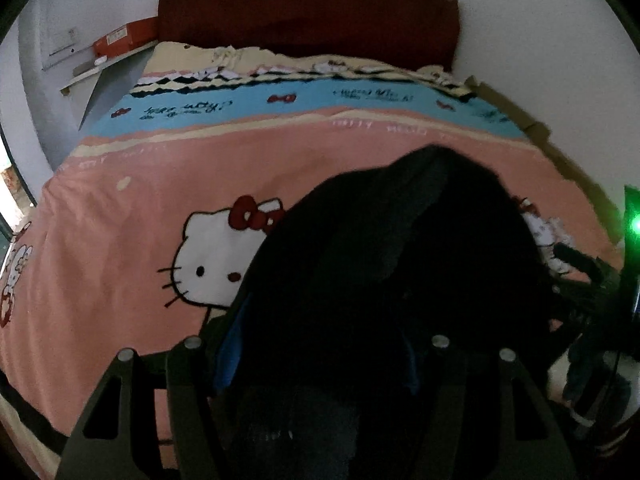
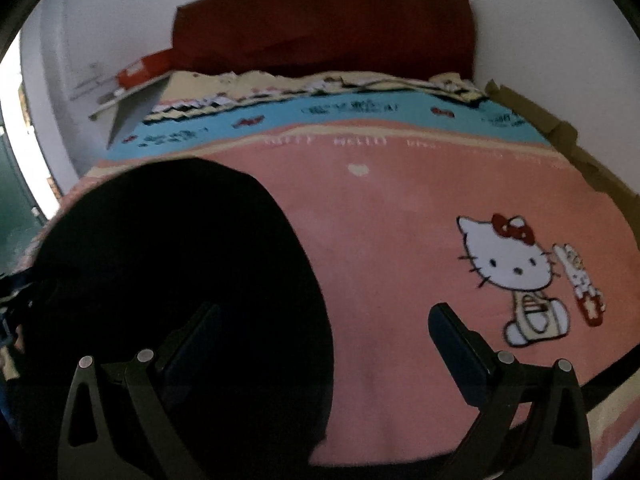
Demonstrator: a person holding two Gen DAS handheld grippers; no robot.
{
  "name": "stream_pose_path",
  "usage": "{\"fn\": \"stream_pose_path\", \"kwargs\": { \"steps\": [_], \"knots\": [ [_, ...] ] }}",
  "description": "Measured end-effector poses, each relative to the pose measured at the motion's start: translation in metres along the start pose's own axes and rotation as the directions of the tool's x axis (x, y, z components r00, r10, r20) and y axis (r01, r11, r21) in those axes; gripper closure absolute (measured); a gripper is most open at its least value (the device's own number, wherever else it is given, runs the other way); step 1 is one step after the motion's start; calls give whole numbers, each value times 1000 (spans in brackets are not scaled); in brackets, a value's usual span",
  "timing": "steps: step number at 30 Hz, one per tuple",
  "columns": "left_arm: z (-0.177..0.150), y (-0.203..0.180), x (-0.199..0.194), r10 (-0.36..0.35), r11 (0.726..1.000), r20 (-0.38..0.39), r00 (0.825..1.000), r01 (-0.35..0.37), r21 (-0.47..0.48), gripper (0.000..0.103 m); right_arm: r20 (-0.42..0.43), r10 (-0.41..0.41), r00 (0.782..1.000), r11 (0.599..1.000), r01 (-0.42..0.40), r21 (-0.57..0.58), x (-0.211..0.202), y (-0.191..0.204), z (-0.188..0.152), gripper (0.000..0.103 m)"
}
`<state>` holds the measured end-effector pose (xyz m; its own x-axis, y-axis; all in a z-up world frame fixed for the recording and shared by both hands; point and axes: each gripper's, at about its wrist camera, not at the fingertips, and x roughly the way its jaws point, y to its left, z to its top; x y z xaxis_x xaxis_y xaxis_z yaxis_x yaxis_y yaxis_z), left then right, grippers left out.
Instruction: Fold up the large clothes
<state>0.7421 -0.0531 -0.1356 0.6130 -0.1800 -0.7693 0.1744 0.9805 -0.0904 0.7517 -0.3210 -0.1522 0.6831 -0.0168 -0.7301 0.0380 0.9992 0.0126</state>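
Black cloth fills the space between the fingers of my left gripper (image 1: 320, 364): the dark garment (image 1: 384, 264) bulges up and forward from that tool, with blue pads showing at either side of the bunch, so I judge those jaws are pinching a thick wad of it, though the fabric is too dark to see the pads pressing. My right gripper (image 2: 324, 332) is spread wide with nothing clamped; its right finger stands over bare pink bedspread (image 2: 400, 240), and its left finger sits against or just over the edge of the same garment (image 2: 168, 264), I cannot tell which. The garment lies on the near part of the bed, a rounded mound whose bulk runs away from me toward the red headboard (image 2: 324, 28). From my right tool it lies wholly to the left, its curved edge crossing between the fingers near the left one. From my left tool it is dead ahead and a little to the right. So the left hand has the cloth, and the right hand is beside it, off its right edge. The coming move turns on that sideways offset: as I judge it, my right tool must slide left onto the edge before it can pinch a second corner and lay the garment out flat. The cartoon cat (image 2: 508, 260) print on the spread is well clear to the right
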Motion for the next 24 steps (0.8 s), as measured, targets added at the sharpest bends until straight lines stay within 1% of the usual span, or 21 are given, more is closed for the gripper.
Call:
{"fn": "stream_pose_path", "kwargs": {
  "steps": [1, 2, 3, 4, 5, 6, 7, 8, 10, 12, 15, 17, 18, 19, 21, 23, 24],
  "knots": [
    [-1, 0, 5, 15, 1000, -7, 1000, -15, 3, 44, -10, 3, 1000, 1000, -2, 14, 11, 0, 0, 4],
    [-2, 0, 8, 19, 1000, -12, 1000, -19, 4, 48, -19, 14, 1000, 1000, -14, 25, 17, 0, 0, 16],
    [-3, 0, 11, 15, 1000, -18, 1000, -15, 6, 60, -31, 27, 999, 999, -26, 33, 22, 1, 0, 25],
    [-3, -1, 12, 11, 1000, -22, 1000, -11, 8, 71, -58, 46, 997, 998, -44, 37, 30, 3, 0, 43],
    [-3, 0, 11, 12, 1000, -24, 1000, -11, 9, 74, -68, 61, 996, 998, -59, 34, 32, 6, 0, 60],
    [-4, 0, 9, 12, 1000, -24, 1000, -12, 5, 82, -73, 75, 995, 997, -73, 26, 32, 9, 1, 70],
    [-4, 1, 6, 11, 1000, -24, 1000, -11, 2, 86, -77, 86, 993, 996, -86, 6, 29, 15, 1, 81],
    [-5, 2, 3, 8, 1000, -23, 1000, -9, -2, 88, -74, 87, 993, 996, -88, -10, 23, 19, 2, 88],
    [-10, 2, -10, 3, 1000, -15, 1000, -4, -7, 92, -59, 98, 993, 995, -100, -25, 10, 23, 4, 92],
    [-17, 4, -31, -6, 1000, -10, 1000, 6, -18, 93, -41, 123, 992, 991, -124, -41, -11, 29, 3, 94],
    [-33, 9, -75, -31, 999, 24, 999, 32, -32, 94, -13, 171, 985, 982, -172, -77, -52, 36, -3, 95],
    [-46, 14, -105, -50, 998, 48, 998, 52, -43, 94, 14, 221, 975, 971, -219, -98, -91, 38, -14, 95],
    [-58, 19, -128, -74, 995, 72, 995, 78, -57, 94, 30, 247, 968, 964, -243, -110, -110, 37, -20, 95],
    [-65, 21, -140, -89, 993, 85, 992, 95, -65, 94, 51, 278, 959, 955, -270, -121, -133, 35, -29, 95],
    [-91, 29, -175, -132, 986, 123, 984, 144, -87, 94, 85, 328, 941, 939, -315, -135, -167, 32, -46, 95],
    [-116, 31, -202, -164, 979, 147, 975, 179, -93, 94, 132, 370, 920, 921, -345, -181, -213, 28, -76, 95],
    [-133, 30, -217, -170, 979, 158, 973, 185, -81, 94, 144, 382, 913, 916, -355, -185, -224, 25, -85, 95]
  ]
}}
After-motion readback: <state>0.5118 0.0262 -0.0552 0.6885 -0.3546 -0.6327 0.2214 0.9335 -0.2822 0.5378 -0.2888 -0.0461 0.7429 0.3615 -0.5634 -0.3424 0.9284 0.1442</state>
